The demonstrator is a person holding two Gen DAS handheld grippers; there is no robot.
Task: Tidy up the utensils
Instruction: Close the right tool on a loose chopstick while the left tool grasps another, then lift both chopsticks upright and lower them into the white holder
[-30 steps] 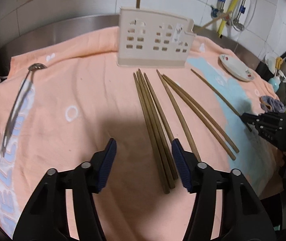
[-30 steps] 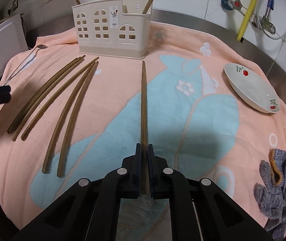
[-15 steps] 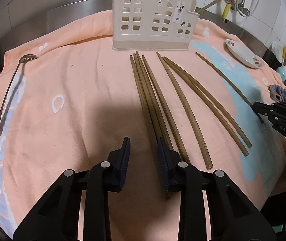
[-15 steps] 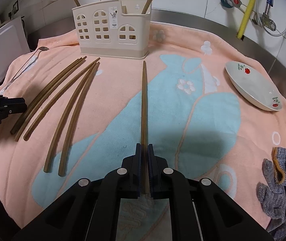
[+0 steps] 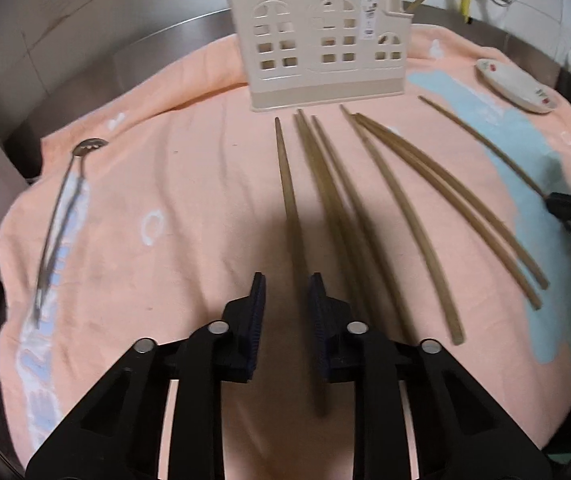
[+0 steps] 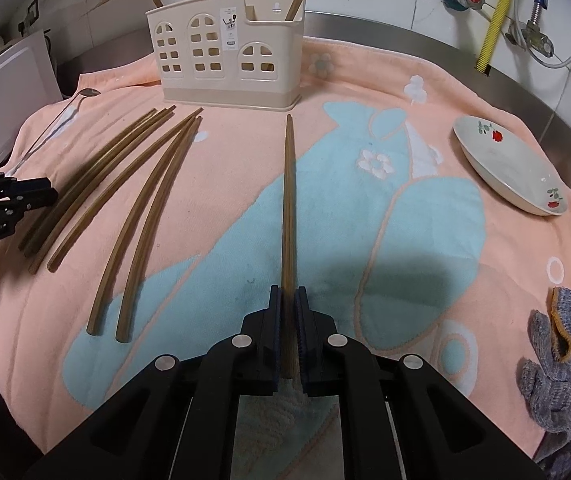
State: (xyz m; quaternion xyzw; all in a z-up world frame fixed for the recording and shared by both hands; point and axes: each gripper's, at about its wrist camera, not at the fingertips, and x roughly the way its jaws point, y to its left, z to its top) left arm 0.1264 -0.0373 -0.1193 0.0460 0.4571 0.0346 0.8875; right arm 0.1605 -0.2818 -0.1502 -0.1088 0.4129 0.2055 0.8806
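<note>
a: chopsticks are lying all over the peach and blue towel (image 6: pixel 365 208), which is covering the whole steel counter. what's sitting on it, biggest first?

b: the cream utensil holder (image 6: pixel 225 56) with window cut-outs is standing upright at the far edge, two sticks leaning out of it. next, the white floral dish (image 6: pixel 513 168) is resting off to the right, and a grey knitted cloth (image 6: pixel 557 364) is bunching at the near right corner.

a: and the loose chopsticks?

b: a fan of five (image 6: pixel 125 192) is lying left of centre, tips pointing toward the holder. a slotted metal spoon (image 5: pixel 59 224) is lying well apart at the far left.

a: what are the grippers doing?

b: the right gripper (image 6: pixel 288 300) is clamping its pads on a single chopstick (image 6: pixel 287 200), which is stretching straight ahead toward the holder. the left gripper (image 5: pixel 285 292) is closing its jaws around the leftmost chopstick (image 5: pixel 287 184); that stick is running between the pads, but a gap is showing on each side.
</note>
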